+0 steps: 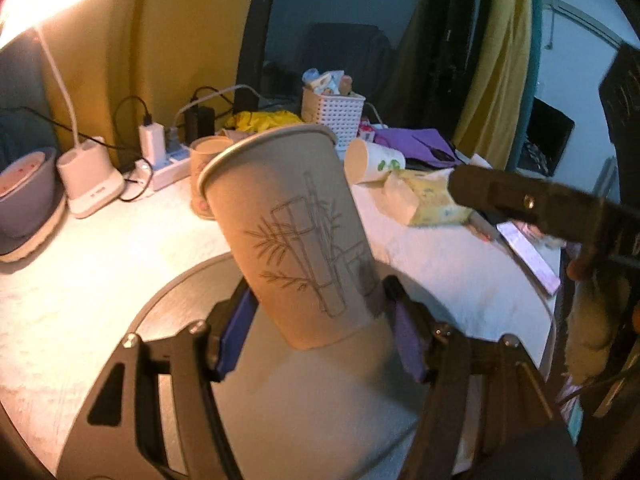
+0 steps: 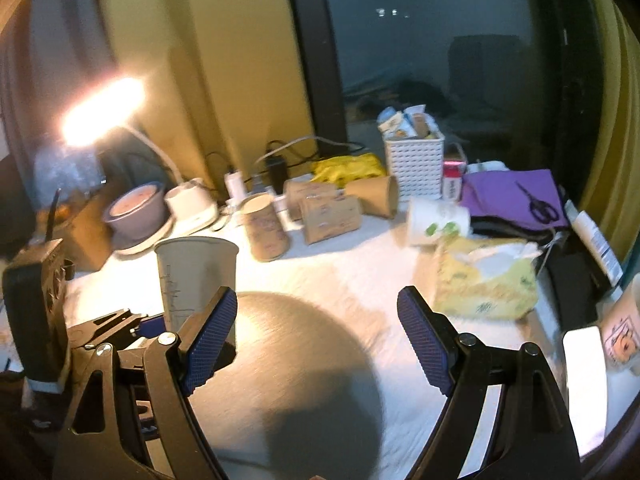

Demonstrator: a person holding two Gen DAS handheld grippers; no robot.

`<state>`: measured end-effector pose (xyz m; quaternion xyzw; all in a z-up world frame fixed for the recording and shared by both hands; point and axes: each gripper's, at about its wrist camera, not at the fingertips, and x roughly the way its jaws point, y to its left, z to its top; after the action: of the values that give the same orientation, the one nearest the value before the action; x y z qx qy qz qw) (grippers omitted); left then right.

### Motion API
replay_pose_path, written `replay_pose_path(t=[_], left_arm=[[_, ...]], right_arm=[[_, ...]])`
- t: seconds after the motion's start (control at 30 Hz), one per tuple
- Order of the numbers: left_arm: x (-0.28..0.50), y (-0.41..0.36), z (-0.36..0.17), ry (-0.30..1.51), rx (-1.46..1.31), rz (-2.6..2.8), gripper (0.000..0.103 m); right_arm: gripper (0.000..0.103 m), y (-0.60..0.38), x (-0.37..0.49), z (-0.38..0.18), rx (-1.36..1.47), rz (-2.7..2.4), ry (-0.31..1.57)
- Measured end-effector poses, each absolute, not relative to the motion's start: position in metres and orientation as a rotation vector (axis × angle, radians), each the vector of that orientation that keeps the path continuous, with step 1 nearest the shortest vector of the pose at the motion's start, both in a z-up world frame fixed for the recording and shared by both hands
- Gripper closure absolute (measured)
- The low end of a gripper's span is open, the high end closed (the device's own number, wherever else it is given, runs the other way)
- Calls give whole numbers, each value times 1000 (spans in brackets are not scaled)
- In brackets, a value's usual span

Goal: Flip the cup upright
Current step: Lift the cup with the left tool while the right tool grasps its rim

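1. The left hand-held gripper (image 1: 316, 320) is clamped on the cup (image 1: 292, 236), its blue pads (image 1: 236, 340) pressing the lower wall from both sides.
2. The right hand-held gripper (image 2: 316, 340) hangs over the round mat (image 2: 288, 380) with its jaws spread wide and nothing between them.
3. In the left wrist view the right one (image 1: 532, 204) shows as a dark bar at the right edge, apart from the cup.
4. The cup stands mouth-up over the mat (image 1: 320, 400), leaning slightly to the left; whether its base touches the mat cannot be told.
5. In the right wrist view the cup (image 2: 196, 280) is partly hidden behind that gripper's left finger (image 2: 208, 336), with the left gripper (image 2: 120, 328) at its base.
6. The cup is tan paper with a rolled rim and a line drawing of bamboo on its side.
7. Both views are blurred; the other cups (image 2: 320, 208) at the back of the bench (image 2: 340, 272) are hard to make out.
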<state>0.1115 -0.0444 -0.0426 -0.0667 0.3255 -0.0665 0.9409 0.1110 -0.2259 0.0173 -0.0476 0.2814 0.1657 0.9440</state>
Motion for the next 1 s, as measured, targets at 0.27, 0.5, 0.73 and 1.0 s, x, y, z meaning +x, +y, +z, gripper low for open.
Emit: replay_pose_path(t=[0.27, 0.5, 0.73, 1.0], left_arm=[[60, -43, -50, 602, -79, -118, 39], [17, -45, -55, 534, -19, -144, 39], [-16, -54, -55, 475, 47, -183, 39], [-47, -64, -50, 409, 110, -257, 39]], right_arm=[[18, -195, 65, 9, -110, 432, 621], [18, -173, 37, 2, -88, 569, 673], [18, -154, 15, -1, -70, 673, 701], [18, -142, 1, -5, -79, 721, 715]])
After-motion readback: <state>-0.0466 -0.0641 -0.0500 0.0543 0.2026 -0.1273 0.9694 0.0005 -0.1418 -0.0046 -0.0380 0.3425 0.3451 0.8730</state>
